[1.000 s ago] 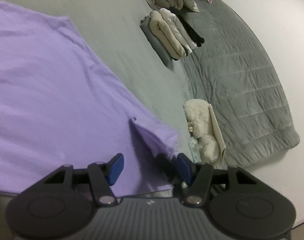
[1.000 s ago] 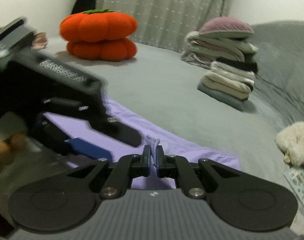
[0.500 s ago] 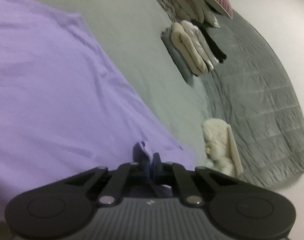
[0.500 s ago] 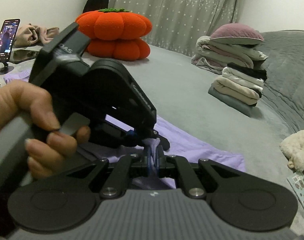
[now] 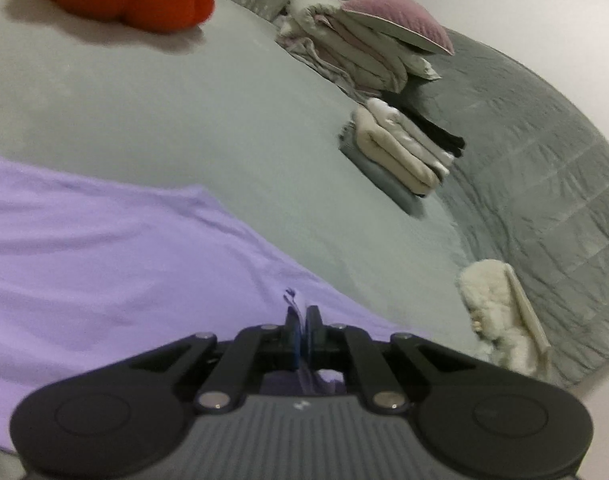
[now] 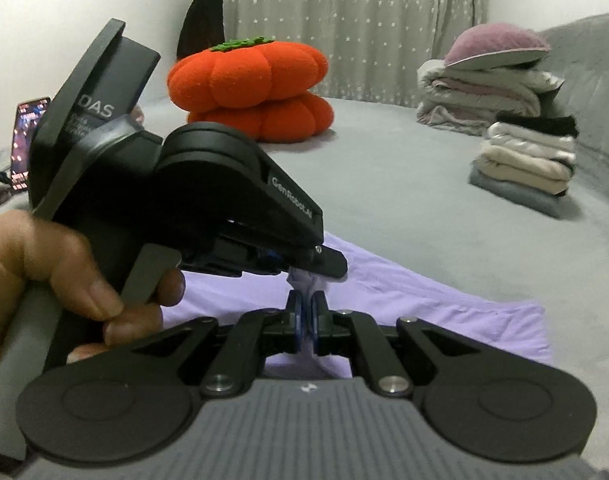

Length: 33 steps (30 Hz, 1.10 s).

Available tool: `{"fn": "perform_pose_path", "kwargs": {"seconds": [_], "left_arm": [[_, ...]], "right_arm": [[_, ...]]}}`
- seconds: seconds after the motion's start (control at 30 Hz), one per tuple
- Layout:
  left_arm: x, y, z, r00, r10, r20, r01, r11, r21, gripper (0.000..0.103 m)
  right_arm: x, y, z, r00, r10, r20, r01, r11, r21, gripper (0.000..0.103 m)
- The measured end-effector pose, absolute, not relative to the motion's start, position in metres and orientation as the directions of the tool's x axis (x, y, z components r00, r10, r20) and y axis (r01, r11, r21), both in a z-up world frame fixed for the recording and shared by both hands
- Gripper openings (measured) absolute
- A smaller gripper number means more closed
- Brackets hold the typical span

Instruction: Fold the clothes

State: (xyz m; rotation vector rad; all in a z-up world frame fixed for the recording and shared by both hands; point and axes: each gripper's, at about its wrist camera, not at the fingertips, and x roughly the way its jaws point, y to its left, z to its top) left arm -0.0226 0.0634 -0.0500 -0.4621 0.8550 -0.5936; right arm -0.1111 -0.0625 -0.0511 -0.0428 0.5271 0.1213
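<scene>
A lilac garment [image 5: 104,256] lies spread on the grey bed, and a strip of it [image 6: 444,312] shows in the right wrist view. My left gripper [image 5: 303,316] is shut on a pinched fold of its edge, a small tuft sticking up past the pads. My right gripper [image 6: 305,308] is shut on the same lilac fabric close by. In the right wrist view the left gripper [image 6: 324,270], held by a hand [image 6: 44,280], sits just beyond my right fingertips, both pinching one bunch of cloth.
A stack of folded clothes [image 5: 404,156] [image 6: 528,160] sits on the bed, a taller pile with a pink cushion [image 5: 384,36] behind it. An orange pumpkin cushion [image 6: 252,88] is further back, a white plush toy [image 5: 500,312] to the right, a phone [image 6: 28,140] on the left.
The left gripper shut on the garment's edge, then rose and tipped up, so the orange cushion came into its view. The right gripper stayed shut on the fabric, and the left one moved closer.
</scene>
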Motion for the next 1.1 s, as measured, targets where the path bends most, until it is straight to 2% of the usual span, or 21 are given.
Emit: {"fn": "perform_pose_path", "kwargs": {"seconds": [0.3, 0.8, 1.1], "left_arm": [[-0.017, 0.106, -0.032, 0.593, -0.545, -0.592, 0.292, 0.831, -0.473, 0.002], [-0.006, 0.201, -0.012, 0.681, -0.386, -0.623, 0.156, 0.907, -0.391, 0.002], [0.002, 0.241, -0.020, 0.684, -0.299, -0.665, 0.045, 0.928, -0.371, 0.002]], "right_arm": [[-0.086, -0.024, -0.048, 0.831, 0.229, -0.506, -0.205, 0.973, 0.103, 0.006], [-0.063, 0.059, -0.042, 0.791, 0.397, -0.465, -0.369, 0.916, 0.154, 0.006], [-0.054, 0.094, -0.049, 0.750, 0.473, -0.462, -0.422, 0.880, 0.217, 0.006]]}}
